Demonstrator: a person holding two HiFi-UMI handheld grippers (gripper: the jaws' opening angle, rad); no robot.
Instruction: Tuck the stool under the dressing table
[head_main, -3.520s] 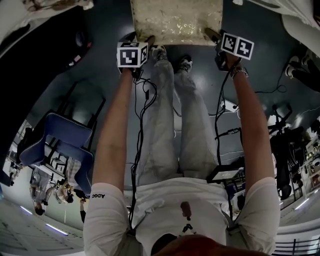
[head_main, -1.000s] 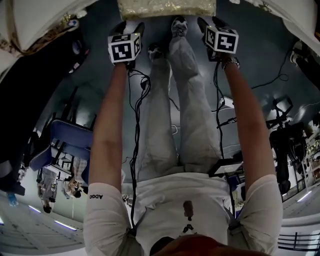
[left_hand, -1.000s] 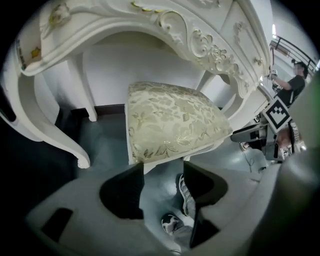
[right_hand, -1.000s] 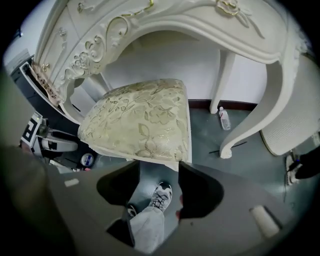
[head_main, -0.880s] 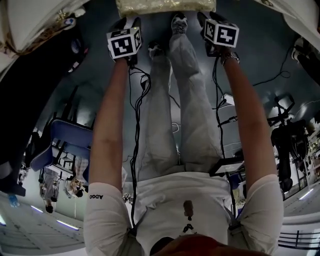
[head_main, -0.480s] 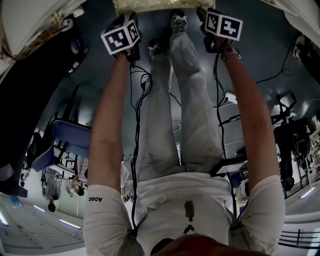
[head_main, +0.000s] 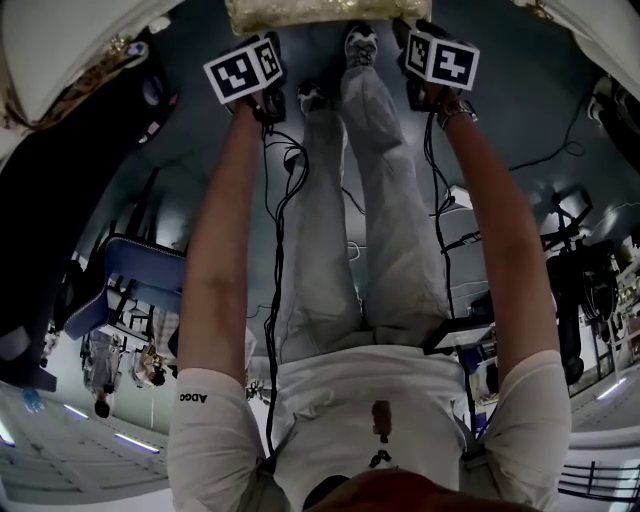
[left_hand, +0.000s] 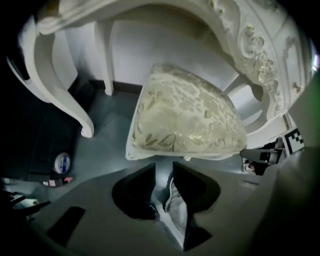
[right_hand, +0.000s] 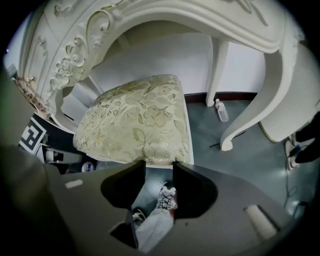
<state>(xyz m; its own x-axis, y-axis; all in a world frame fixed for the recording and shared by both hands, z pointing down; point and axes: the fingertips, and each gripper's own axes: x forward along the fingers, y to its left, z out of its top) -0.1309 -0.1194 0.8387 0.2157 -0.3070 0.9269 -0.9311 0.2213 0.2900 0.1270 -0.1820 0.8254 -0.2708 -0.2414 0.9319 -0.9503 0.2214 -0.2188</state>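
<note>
Stool (left_hand: 185, 117) seemingly beneath dressing table (left_hand: 255, 50)

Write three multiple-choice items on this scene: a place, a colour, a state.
1. Where is the stool?
A) on a shelf
B) at the dressing table's arched opening
C) tipped on its side
2. The stool's cushion is:
A) plain blue
B) cream-gold floral
C) red striped
3. The right hand-held gripper's jaws are:
A) apart, gripping nothing
B) shut on the cushion
C) shut on a cloth
Answers:
B: its seat sits upright below the arch.
B: the leaf pattern shows in both gripper views.
A: only floor and a shoe show in the gap.
</note>
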